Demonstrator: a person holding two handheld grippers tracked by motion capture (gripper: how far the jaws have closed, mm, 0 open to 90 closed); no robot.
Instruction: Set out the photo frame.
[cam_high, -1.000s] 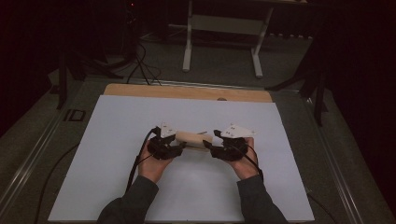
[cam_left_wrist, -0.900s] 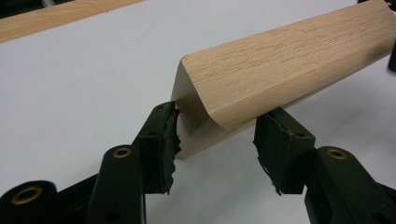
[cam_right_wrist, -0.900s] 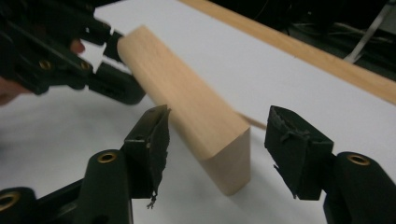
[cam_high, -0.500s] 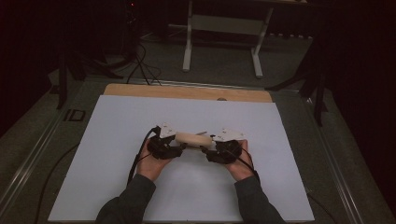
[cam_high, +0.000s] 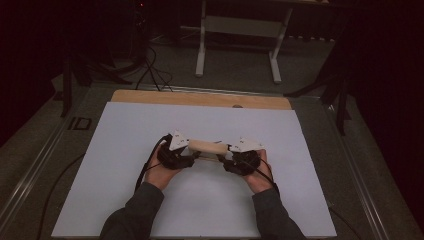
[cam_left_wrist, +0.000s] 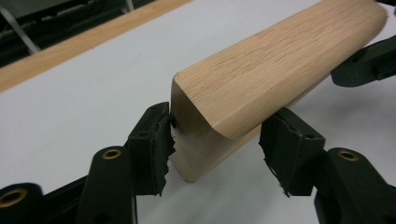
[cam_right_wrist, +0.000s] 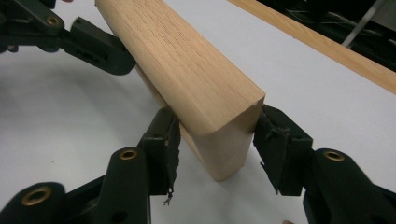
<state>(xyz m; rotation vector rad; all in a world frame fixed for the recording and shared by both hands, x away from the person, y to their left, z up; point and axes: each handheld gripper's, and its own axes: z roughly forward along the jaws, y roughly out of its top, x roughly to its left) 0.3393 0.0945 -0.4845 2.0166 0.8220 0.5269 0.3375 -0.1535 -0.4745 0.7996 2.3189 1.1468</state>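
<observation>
A pale wooden block (cam_high: 206, 147) with rounded edges lies lengthwise between my two grippers, tipped onto one long edge over the white sheet. My left gripper (cam_high: 192, 151) holds its left end. In the left gripper view the pads (cam_left_wrist: 156, 135) flank that end of the block (cam_left_wrist: 280, 65); the jaws have just closed a little further and meet it on both sides. My right gripper (cam_high: 223, 154) holds the other end (cam_right_wrist: 187, 70). Its jaws have just been closing and its pads (cam_right_wrist: 275, 135) press the block's sides. Each gripper view shows the other gripper's jaw at the far end.
A white sheet (cam_high: 125, 150) covers the table, with a bare wooden strip (cam_high: 200, 99) along its far edge. Beyond the table stand a white metal frame (cam_high: 240, 30) and loose cables (cam_high: 150, 70) on the floor. A cable trails from the left gripper over the sheet.
The right hand has shifted slightly nearer and to the left. The block stays between the two grippers, and the left hand has kept its place.
</observation>
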